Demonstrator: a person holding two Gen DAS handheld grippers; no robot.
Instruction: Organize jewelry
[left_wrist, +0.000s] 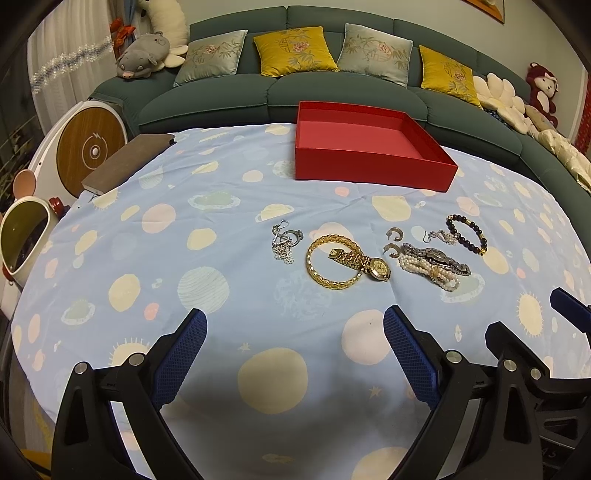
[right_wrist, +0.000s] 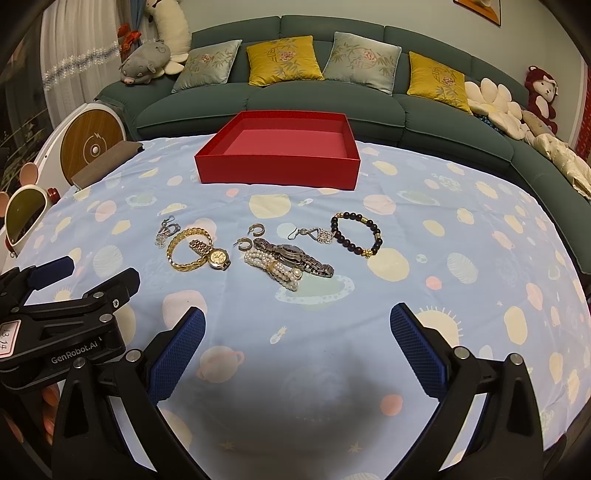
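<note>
Both grippers, left gripper (left_wrist: 295, 332) and right gripper (right_wrist: 297, 332), hover with jaws wide apart and empty above the bench's planet-print cloth (right_wrist: 461, 295). Ahead of the jaws lie a gold bangle (right_wrist: 186, 248), gold watch (right_wrist: 216, 256), pearl bracelet (right_wrist: 275, 269), silver watch (right_wrist: 295, 256) and dark bead bracelet (right_wrist: 356, 234). Beyond them sits an open, empty red box (right_wrist: 277, 168).

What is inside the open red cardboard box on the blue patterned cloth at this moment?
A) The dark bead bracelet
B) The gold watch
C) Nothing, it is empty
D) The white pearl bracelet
C: the open red cardboard box shows only its bare pink floor, while the gold watch, the dark bead bracelet and the white pearl bracelet all lie on the blue patterned cloth in front of it.
</note>
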